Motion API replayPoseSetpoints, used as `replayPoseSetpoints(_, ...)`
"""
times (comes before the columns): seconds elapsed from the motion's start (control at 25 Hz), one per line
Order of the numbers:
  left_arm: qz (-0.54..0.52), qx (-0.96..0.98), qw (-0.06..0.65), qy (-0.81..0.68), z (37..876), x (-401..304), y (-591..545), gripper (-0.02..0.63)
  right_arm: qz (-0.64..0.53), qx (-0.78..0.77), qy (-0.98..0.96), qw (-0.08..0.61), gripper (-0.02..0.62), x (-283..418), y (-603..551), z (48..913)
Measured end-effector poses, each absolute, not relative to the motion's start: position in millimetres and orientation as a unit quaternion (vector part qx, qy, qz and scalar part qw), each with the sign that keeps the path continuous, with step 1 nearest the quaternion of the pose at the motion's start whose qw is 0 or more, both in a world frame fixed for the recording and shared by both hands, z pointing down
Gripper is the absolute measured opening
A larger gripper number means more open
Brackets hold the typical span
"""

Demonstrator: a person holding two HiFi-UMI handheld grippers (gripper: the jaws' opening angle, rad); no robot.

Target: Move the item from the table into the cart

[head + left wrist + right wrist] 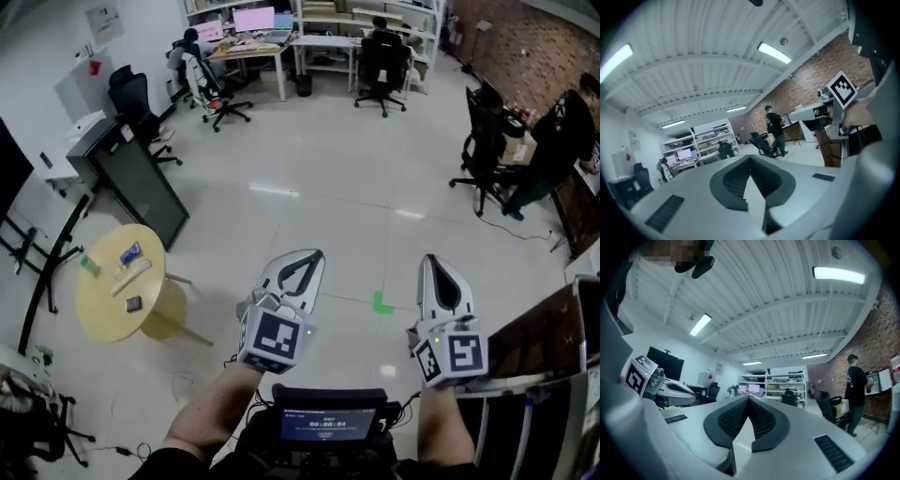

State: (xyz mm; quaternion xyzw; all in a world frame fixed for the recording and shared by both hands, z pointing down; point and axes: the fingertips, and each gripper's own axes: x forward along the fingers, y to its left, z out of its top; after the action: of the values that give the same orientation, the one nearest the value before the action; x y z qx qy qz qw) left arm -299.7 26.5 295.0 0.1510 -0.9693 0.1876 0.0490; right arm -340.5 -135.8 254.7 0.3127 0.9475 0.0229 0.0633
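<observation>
While left claw [315, 256] and right claw [432, 262] sit closed, empty, print on yellow table [98, 317] illegible

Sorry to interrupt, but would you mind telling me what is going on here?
A person holds a two-jaw gripper in each hand. The left gripper and the right gripper are both shut and empty, pointing out over the open floor. The small items lie on the round yellow table at the left, apart from both.

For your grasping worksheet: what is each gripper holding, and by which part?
Nothing. The left gripper and the right gripper are both shut and empty.
</observation>
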Motion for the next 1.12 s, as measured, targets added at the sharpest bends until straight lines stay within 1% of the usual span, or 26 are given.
replayPoseSetpoints(0.16,0.142,0.069,0.02,-0.987,289.2,-270.0,205.1,0.005,0.027,0.388,0.919,0.065,0.002,-341.0,49.8,261.9)
replayPoseSetpoints(0.2,0.127,0.042,0.016,-0.991,286.3,-255.0,251.4,0.019,0.02,0.402,0.913,0.066,0.002,-336.2,94.5,262.6)
replayPoseSetpoints(0.36,0.102,-0.055,0.013,-0.993,282.5,-168.5,433.6,0.023,0.002,0.468,0.881,0.063,0.002,-291.7,282.5,271.4)
replayPoseSetpoints(0.52,0.093,-0.137,0.026,-0.986,299.5,-92.2,591.9,0.023,-0.002,0.538,0.841,0.055,0.002,-244.9,459.5,281.7)
replayPoseSetpoints(0.72,0.053,-0.243,0.05,-0.967,327.0,-28.1,730.5,0.025,0.015,0.629,0.776,0.04,0.002,-206.9,625.1,298.0)
replayPoseSetpoints(0.92,0.005,-0.323,0.075,-0.943,356.7,1.9,841.9,0.026,0.01,0.71,0.704,0.022,0.002,-198.5,766.7,319.0)
replayPoseSetpoints(1.08,-0.005,-0.399,0.09,-0.912,370.9,18.9,914.4,0.026,0.035,0.769,0.637,0.03,0.002,-200.7,864.5,332.0)
replayPoseSetpoints(1.12,-0.005,-0.414,0.094,-0.905,374.3,23.5,932.2,0.026,0.041,0.782,0.622,0.028,0.053,-199.3,888.0,337.5)
